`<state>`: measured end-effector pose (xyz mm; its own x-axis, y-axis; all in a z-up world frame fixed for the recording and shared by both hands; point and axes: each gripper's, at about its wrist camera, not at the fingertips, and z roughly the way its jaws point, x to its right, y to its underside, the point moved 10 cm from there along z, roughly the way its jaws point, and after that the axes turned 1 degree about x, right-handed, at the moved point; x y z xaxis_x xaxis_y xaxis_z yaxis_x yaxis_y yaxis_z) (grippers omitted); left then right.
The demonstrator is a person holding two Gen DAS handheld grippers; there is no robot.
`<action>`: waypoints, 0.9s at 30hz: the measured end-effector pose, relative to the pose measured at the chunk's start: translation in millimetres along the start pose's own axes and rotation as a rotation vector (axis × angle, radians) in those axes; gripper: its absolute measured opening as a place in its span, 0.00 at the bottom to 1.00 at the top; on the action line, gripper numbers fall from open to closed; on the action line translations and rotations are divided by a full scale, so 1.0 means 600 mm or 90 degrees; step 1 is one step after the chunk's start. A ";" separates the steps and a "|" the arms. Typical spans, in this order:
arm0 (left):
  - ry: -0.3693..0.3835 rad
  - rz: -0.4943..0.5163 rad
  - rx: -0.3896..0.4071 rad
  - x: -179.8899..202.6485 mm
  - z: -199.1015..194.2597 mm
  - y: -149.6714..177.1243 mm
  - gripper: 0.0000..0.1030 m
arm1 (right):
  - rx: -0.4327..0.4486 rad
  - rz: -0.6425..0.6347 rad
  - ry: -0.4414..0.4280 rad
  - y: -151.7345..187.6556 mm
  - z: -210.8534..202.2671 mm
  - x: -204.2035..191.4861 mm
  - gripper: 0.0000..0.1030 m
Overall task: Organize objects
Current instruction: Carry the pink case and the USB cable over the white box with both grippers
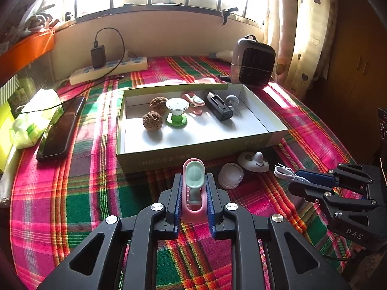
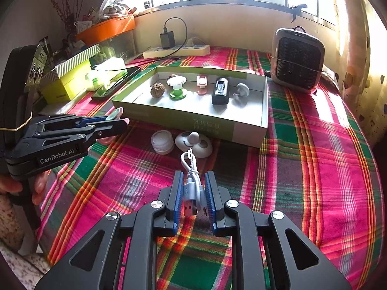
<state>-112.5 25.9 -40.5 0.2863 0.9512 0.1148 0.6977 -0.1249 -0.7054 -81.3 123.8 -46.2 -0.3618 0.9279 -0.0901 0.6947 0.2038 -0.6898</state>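
Note:
My left gripper [image 1: 193,181] is shut on a pink clip with a pale green top [image 1: 193,178], held above the plaid cloth just in front of the open cardboard box [image 1: 256,101]. In the right wrist view the left gripper [image 2: 121,120] sits at the left with the pink clip [image 2: 116,117] poking out. My right gripper [image 2: 193,181] is shut on a bundled white USB cable [image 2: 192,181], seen at the right as the right gripper [image 1: 296,181] with the cable [image 1: 284,171]. The box holds two walnuts [image 1: 152,120], a green and white spool [image 1: 177,111], another pink clip, a black device [image 1: 219,106] and a grey knob.
A round white jar [image 2: 162,142] and a white smiley-faced holder [image 2: 193,143] lie in front of the box. A phone [image 1: 61,128] and tissue pack [image 1: 36,118] are at the left, a power strip [image 1: 108,68] at the back, a small heater [image 2: 297,59] back right.

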 end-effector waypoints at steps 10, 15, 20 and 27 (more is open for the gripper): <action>-0.006 -0.003 0.013 -0.008 -0.002 -0.028 0.15 | 0.033 0.001 0.005 -0.046 -0.006 0.008 0.19; -0.006 -0.002 0.020 -0.013 0.003 -0.043 0.15 | 0.035 0.006 0.014 -0.059 -0.001 0.020 0.19; -0.009 -0.005 0.023 -0.022 0.013 -0.062 0.15 | 0.040 0.008 0.025 -0.080 0.009 0.031 0.19; -0.010 -0.010 0.016 -0.033 0.035 -0.079 0.15 | 0.035 0.012 0.044 -0.104 0.030 0.055 0.19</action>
<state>-165.0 19.0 -24.1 0.2644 0.9575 0.1155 0.6858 -0.1025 -0.7205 -148.0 135.9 -19.0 -0.3036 0.9512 -0.0548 0.6647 0.1703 -0.7274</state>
